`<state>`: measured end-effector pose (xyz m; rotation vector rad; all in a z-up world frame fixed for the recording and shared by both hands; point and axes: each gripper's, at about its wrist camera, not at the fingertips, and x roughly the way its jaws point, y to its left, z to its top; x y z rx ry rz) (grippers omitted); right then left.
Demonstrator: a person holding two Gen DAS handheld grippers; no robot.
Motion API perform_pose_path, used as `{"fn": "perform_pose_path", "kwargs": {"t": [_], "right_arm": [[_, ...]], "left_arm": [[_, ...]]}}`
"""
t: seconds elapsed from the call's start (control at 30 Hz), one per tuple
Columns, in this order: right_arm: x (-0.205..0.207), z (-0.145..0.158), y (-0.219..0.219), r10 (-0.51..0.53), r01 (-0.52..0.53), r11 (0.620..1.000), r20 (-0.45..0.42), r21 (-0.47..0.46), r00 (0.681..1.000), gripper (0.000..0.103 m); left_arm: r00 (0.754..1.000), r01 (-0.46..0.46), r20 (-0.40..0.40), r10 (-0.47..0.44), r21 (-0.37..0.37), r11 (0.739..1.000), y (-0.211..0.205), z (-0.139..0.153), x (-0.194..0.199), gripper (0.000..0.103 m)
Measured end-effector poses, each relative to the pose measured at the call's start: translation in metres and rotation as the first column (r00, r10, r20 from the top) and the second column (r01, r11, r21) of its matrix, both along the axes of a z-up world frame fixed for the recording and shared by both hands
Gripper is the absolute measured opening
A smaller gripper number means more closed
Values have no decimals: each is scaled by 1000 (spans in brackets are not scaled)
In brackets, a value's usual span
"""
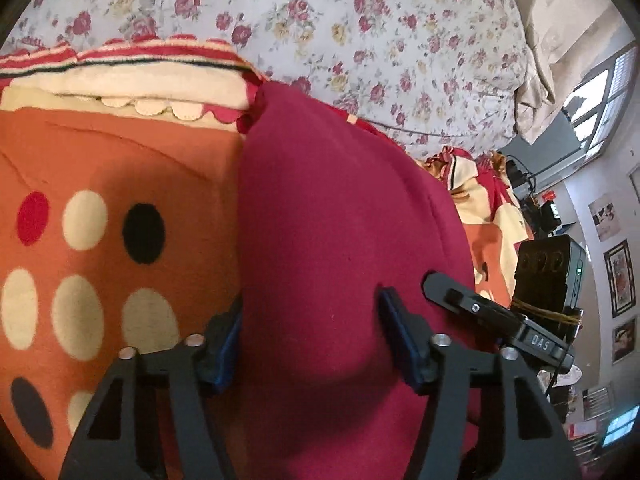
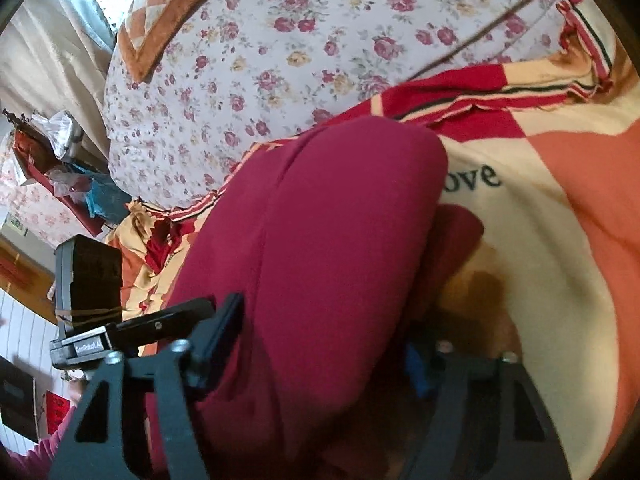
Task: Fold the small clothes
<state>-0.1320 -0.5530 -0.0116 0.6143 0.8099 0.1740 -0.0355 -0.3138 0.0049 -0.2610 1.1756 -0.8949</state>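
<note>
A dark red garment (image 1: pixel 340 220) lies on an orange spotted blanket (image 1: pixel 100 208) on the bed. My left gripper (image 1: pixel 312 316) is open, its blue-padded fingers (image 1: pixel 400 332) standing on either side of the red cloth, right over it. The other gripper's finger (image 1: pixel 452 292) shows at the garment's right edge. In the right wrist view the red garment (image 2: pixel 320 240) bulges up between the fingers of my right gripper (image 2: pixel 324 336), which is open wide; its right finger (image 2: pixel 416 368) is partly hidden under the cloth. The left gripper's finger (image 2: pixel 172 316) lies at the garment's left edge.
The blanket (image 2: pixel 560 220) has cream and orange patches with a printed word. A floral bedsheet (image 1: pixel 360 20) covers the bed beyond. A patchwork pillow (image 2: pixel 160 12) lies at the far left. Room clutter and a window (image 1: pixel 600 96) lie past the bed's edge.
</note>
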Motion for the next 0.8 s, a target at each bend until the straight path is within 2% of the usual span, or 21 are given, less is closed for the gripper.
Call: {"fn": "perform_pose_path", "kwargs": {"t": [0.03, 0.1, 0.2, 0.33, 0.43, 0.5, 0.57, 0.6, 0.67, 0.77, 0.8], "right_arm": [[-1, 3, 0, 0, 0, 1000, 4, 0, 1000, 57], [-6, 12, 2, 10, -10, 1000, 19, 18, 1000, 53], [-14, 31, 14, 54, -56, 997, 42, 43, 998, 52], [-31, 51, 47, 144, -146, 988, 48, 42, 988, 52], [-42, 43, 76, 201, -201, 979, 15, 26, 979, 58], [-44, 22, 94, 221, -221, 975, -56, 2, 974, 61], [-44, 5, 102, 212, -219, 975, -128, -41, 969, 64], [-50, 4, 102, 211, -217, 975, -117, -43, 971, 64], [-63, 11, 99, 192, -199, 978, -109, -61, 975, 64], [-85, 36, 100, 167, -180, 969, -87, -170, 982, 64], [-96, 49, 105, 168, -179, 956, -68, -231, 983, 64]], "left_arm": [[1000, 5, 17, -5, 9, 1000, 1, 7, -6, 33], [999, 16, 37, -16, 13, 1000, 6, 20, -14, 31], [998, 13, 68, -14, 18, 1000, 28, 45, -37, 31], [997, -45, 67, 41, 67, 997, 67, 60, -67, 31], [994, -97, 56, 91, 131, 987, 89, 49, -85, 31], [992, -123, 45, 117, 172, 977, 97, 34, -90, 31], [989, -145, 26, 142, 159, 977, 106, 22, -92, 32], [987, -158, 35, 154, 141, 977, 109, 24, -95, 33], [983, -176, 77, 167, 141, 974, 113, 32, -100, 33], [959, -228, 208, 190, 178, 957, 114, 50, -109, 33], [949, -245, 247, 195, 192, 950, 114, 54, -112, 33]]}}
